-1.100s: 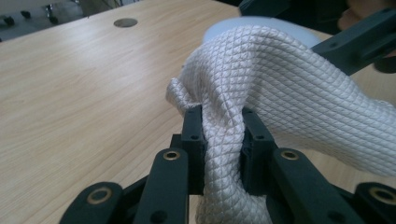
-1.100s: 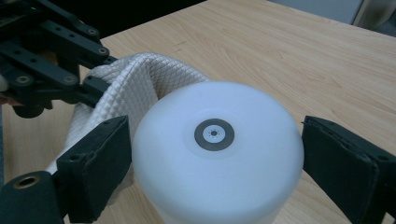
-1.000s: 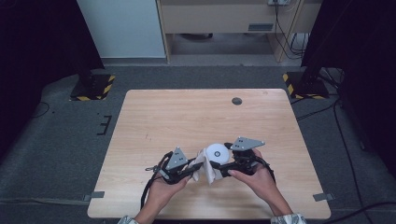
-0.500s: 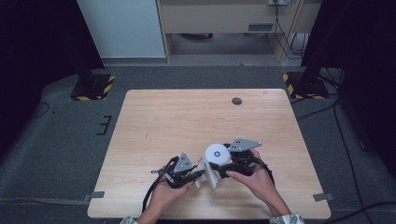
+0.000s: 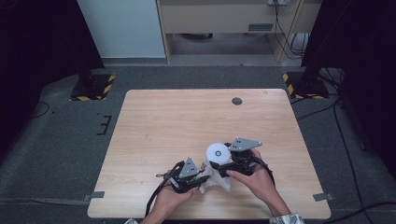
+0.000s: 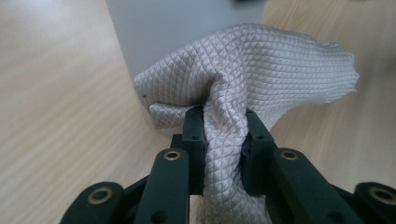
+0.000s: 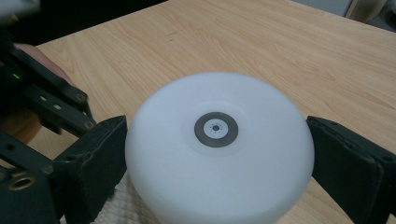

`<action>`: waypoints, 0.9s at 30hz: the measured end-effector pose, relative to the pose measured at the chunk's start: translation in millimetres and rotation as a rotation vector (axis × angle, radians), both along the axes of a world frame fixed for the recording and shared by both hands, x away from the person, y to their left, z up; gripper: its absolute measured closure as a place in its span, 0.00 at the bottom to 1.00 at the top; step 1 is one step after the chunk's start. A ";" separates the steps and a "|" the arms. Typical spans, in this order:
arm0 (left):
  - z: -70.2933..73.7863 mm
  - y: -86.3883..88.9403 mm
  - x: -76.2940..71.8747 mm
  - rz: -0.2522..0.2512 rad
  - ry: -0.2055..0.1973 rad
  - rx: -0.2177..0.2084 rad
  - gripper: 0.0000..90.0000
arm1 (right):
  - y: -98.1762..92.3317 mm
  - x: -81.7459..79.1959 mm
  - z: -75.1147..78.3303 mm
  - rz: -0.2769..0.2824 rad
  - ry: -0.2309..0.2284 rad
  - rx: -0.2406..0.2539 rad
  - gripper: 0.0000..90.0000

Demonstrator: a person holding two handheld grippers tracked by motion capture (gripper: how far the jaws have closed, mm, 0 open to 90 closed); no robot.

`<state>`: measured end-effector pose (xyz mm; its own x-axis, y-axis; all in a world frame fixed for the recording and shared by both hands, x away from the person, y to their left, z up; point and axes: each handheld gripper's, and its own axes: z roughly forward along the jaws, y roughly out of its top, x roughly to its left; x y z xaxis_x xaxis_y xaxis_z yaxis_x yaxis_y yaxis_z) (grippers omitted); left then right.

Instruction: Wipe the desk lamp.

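Observation:
A white round device (image 5: 217, 151) with a small grey ring on top (image 7: 215, 129) stands on the wooden table (image 5: 187, 116) near the front edge. My right gripper (image 5: 219, 161) is shut on it, one pad (image 7: 100, 154) pressing each side. My left gripper (image 5: 201, 179) is shut on a bunched white quilted cloth (image 6: 243, 79), which it holds against the device's pale side wall (image 6: 177, 28). The cloth (image 5: 215, 179) lies at the device's near-left foot, and a corner of it (image 7: 126, 205) shows under the device. A hand holds each gripper.
A small dark round grommet (image 5: 236, 101) sits in the table's far right part. Black stands on yellow-black striped bases (image 5: 91, 88) (image 5: 306, 84) flank the table on the floor. A cabinet (image 5: 219, 18) stands behind, with cables (image 5: 336, 112) on the floor at the right.
My left gripper has moved to the right with the cloth, up against the white device. The right gripper and the device have stayed in place.

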<state>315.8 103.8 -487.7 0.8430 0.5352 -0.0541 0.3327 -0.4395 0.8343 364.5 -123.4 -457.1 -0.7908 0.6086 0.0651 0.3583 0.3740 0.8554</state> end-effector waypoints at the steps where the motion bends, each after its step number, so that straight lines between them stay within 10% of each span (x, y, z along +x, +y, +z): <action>1: 3.9 0.7 -1.8 -0.001 -0.014 -0.015 0.83 | 0.0 0.0 0.1 -0.001 0.001 0.001 0.10; 15: -26.0 -3.0 12.5 0.024 0.091 0.121 0.83 | -0.4 0.6 1.1 -0.012 -0.003 0.012 0.10; 23: -1.7 1.3 3.3 0.027 -0.012 -0.019 0.82 | -0.2 0.4 1.4 -0.017 0.001 0.008 0.10; 27: -7.1 -0.3 6.0 0.030 0.015 -0.001 0.82 | -0.3 0.1 1.5 -0.017 -0.002 0.005 0.10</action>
<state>321.7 103.5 -494.8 0.8257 0.5601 -0.0669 0.3580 -0.4287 0.8295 364.6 -123.7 -455.6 -0.7804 0.6217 0.0671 0.3631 0.3632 0.8581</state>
